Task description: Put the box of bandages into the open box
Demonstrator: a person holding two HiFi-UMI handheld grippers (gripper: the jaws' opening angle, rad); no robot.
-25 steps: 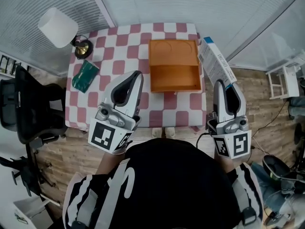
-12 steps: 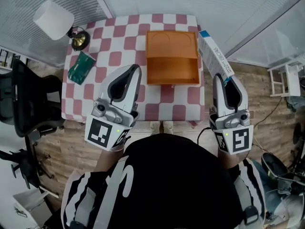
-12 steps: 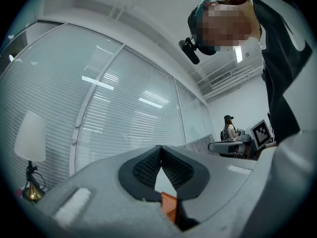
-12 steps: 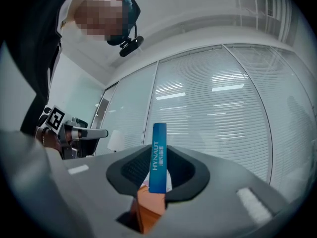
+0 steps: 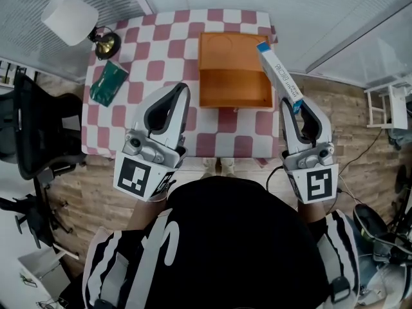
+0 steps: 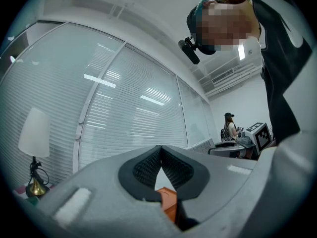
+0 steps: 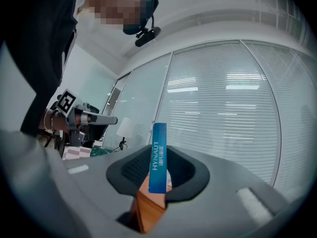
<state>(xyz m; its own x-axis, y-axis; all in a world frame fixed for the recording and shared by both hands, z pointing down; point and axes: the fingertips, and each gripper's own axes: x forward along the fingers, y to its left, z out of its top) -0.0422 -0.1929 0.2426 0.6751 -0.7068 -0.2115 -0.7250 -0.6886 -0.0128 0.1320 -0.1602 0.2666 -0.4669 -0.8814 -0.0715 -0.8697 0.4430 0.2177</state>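
An orange open box (image 5: 232, 85) lies on the pink-and-white checkered table (image 5: 154, 56), toward its right side. My right gripper (image 5: 297, 105) is shut on one end of the long white-and-blue box of bandages (image 5: 278, 73). The far end of that box reaches over the orange box's right edge. In the right gripper view the box of bandages (image 7: 158, 170) stands on edge between the pads of the right gripper (image 7: 159, 155), with the orange box (image 7: 148, 209) below. My left gripper (image 5: 179, 90) hovers over the table left of the orange box. The left gripper (image 6: 161, 150) has its tips touching and holds nothing.
A green packet (image 5: 108, 85) lies at the table's left side. A white lamp (image 5: 69, 18) on a brass base (image 5: 106, 44) stands at the back left corner. A black office chair (image 5: 38, 134) is left of the table, a white stand (image 5: 386, 102) to the right.
My right gripper has swung the box of bandages left, from beside the table's right edge to over the orange box's right edge. The left gripper has hardly moved.
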